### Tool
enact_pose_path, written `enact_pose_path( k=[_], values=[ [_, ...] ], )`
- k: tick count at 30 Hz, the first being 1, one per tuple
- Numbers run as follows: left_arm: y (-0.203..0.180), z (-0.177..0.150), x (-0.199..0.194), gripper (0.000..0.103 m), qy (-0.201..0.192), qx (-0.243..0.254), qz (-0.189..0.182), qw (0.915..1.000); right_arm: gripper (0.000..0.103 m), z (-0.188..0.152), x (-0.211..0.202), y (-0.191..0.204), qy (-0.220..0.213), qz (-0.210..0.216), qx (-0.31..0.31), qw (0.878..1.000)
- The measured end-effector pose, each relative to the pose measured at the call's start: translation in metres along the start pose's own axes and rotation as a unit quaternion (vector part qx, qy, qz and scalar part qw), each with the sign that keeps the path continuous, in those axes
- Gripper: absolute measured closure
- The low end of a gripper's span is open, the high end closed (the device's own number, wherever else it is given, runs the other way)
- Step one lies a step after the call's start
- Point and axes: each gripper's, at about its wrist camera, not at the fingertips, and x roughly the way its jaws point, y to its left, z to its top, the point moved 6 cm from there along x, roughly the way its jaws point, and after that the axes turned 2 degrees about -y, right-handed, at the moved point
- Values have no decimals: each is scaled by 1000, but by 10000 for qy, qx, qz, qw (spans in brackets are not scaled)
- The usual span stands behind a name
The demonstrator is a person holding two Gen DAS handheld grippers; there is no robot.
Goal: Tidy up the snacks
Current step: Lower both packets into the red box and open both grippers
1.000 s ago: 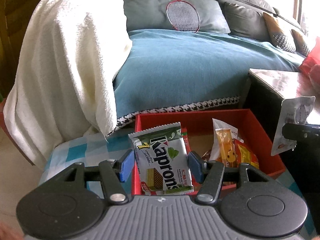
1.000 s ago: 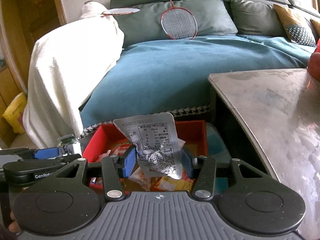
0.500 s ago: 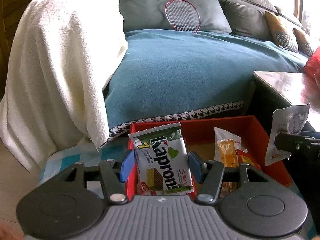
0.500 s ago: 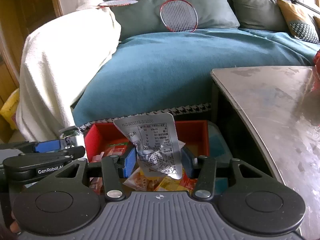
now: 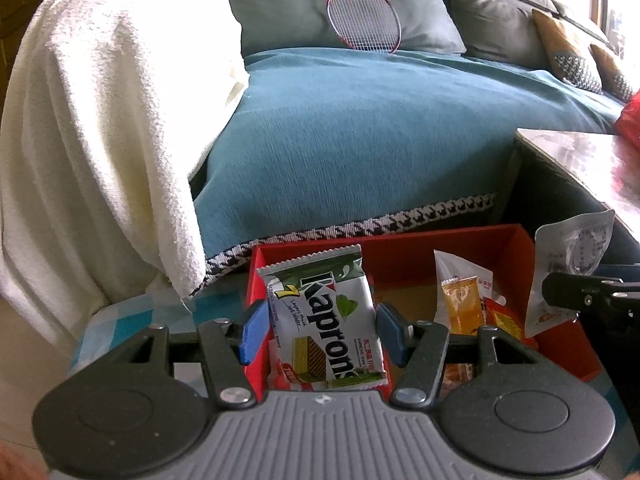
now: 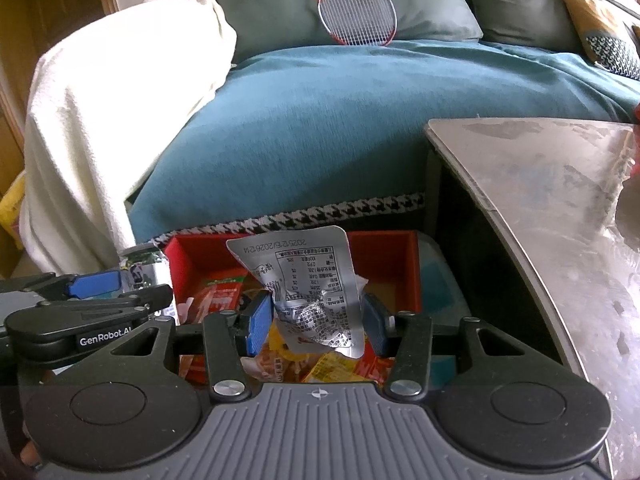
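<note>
Left gripper clamped on wafer pack, above near-left corner of red box. Right gripper pinching silver pouch over box middle. Lower each inside walls before release; drop onto bare spots, keep grippers apart.

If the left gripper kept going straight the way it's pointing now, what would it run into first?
Probably the red box. The left gripper, shut on the Kaprons wafer pack, angles down over the box's near-left part, so pack and fingertips would likely meet the box's inside or the snacks there, though depth is unclear.
</note>
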Motion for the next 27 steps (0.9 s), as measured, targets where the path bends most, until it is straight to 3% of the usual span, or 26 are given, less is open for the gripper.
enact_pose_path(
  k=[27],
  values=[
    [-26, -18, 33, 53, 522, 268, -176, 9981, 46, -27, 48, 3, 849, -69, -174, 9962]
  ],
)
